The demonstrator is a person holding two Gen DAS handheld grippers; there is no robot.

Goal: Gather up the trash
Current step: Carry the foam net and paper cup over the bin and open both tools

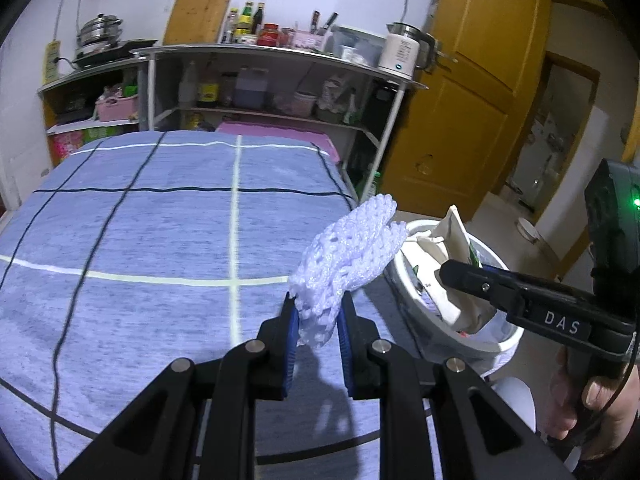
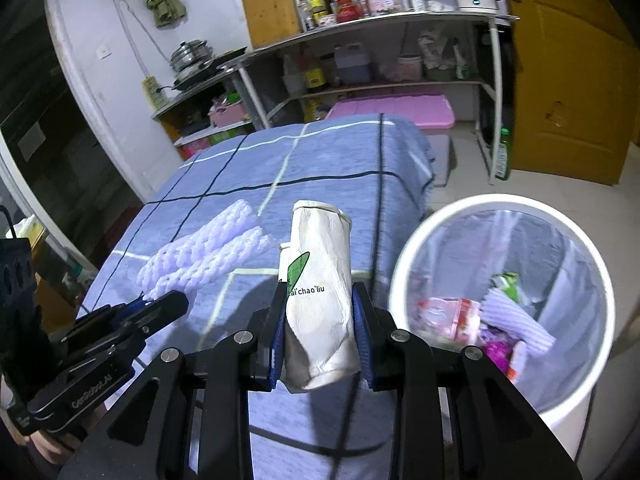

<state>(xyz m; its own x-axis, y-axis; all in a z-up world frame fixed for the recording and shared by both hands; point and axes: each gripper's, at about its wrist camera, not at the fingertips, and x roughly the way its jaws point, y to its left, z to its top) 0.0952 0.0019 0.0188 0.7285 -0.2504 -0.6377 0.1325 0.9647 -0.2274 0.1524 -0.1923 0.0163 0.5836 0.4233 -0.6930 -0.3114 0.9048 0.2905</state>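
Note:
My left gripper (image 1: 318,322) is shut on a white foam fruit net (image 1: 348,258) and holds it above the right edge of the blue checked table (image 1: 160,240). The net also shows in the right wrist view (image 2: 204,256). My right gripper (image 2: 320,332) is shut on a crumpled cream paper bag (image 2: 320,300) with a green leaf print, just left of the white trash bin (image 2: 500,204). In the left wrist view the bag (image 1: 456,240) hangs over the bin (image 1: 404,276). The bin holds several wrappers (image 2: 452,316).
Metal shelves (image 1: 280,56) with bottles, a kettle (image 1: 402,50) and a pot stand behind the table. A yellow door (image 1: 460,100) is at the right. A pink lidded box (image 2: 396,114) sits on the floor beyond the table.

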